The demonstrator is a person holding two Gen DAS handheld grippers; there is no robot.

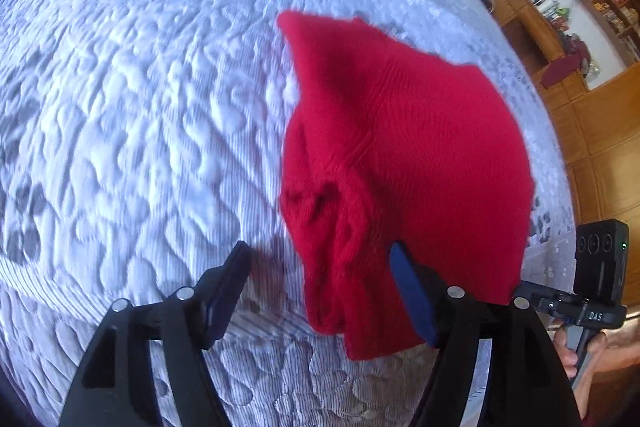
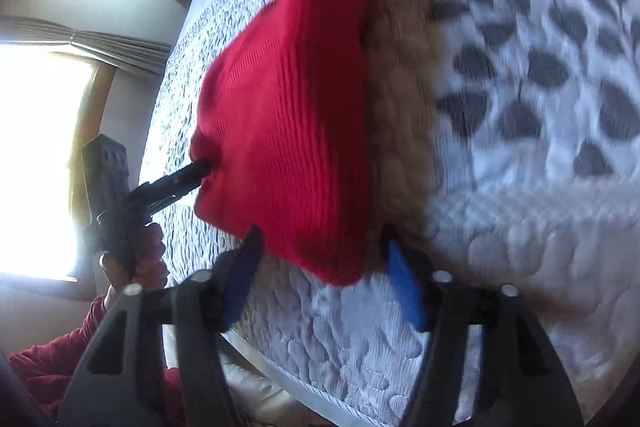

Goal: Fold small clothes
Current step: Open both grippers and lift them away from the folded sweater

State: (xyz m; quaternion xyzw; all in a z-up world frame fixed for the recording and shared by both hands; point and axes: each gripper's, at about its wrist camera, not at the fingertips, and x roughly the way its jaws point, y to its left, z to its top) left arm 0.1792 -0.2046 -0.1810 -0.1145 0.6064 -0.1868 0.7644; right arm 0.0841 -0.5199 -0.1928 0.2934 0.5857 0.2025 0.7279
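**Op:** Red knit garment (image 1: 404,155) lies on the bed's quilted cover (image 1: 132,115), already doubled over, I'd judge. My left tool (image 1: 324,267) stands wide open: one blue pad (image 1: 412,291) touches the garment's near corner, the other is well apart, so nothing is held.

**Second:** And the right?

**Op:** My right tool (image 2: 324,255) is about half open, straddling the garment's near edge (image 2: 304,235); the pads don't seem to press it (blur makes that hard to call). Both point steeply down, which fits laying a fold flat and letting go.

**Second:** Anything one camera misses?

**Op:** The right view shows the left tool's fingers (image 2: 188,175) from the side, at the cloth's rim, and the window (image 2: 36,155). The left view shows the wooden shelves (image 1: 560,27) and the folds bunched at the corner.
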